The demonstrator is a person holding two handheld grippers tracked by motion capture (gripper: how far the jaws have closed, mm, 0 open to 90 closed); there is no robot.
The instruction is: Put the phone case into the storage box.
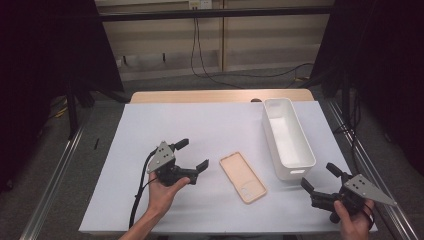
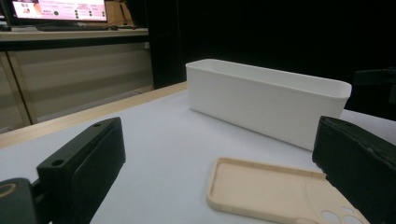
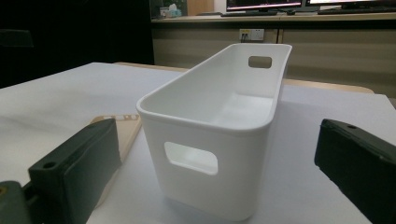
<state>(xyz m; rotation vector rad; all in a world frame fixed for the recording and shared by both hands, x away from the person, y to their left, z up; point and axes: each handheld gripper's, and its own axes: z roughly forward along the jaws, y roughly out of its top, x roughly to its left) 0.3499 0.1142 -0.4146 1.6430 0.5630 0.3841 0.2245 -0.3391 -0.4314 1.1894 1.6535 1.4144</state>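
Just ahead of the left gripper [image 1: 191,154], whose jaws gape wide and empty, the beige phone case [image 1: 243,177] lies flat on the counter [image 1: 200,125], ungrasped, beside the empty white bin [image 1: 288,137] that the equally wide-open, empty right gripper [image 1: 321,179] faces.

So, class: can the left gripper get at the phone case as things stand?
Probably yes. The left gripper is open and faces the phone case, which lies flat on the table with bare surface between them. The bin stands off beyond it.
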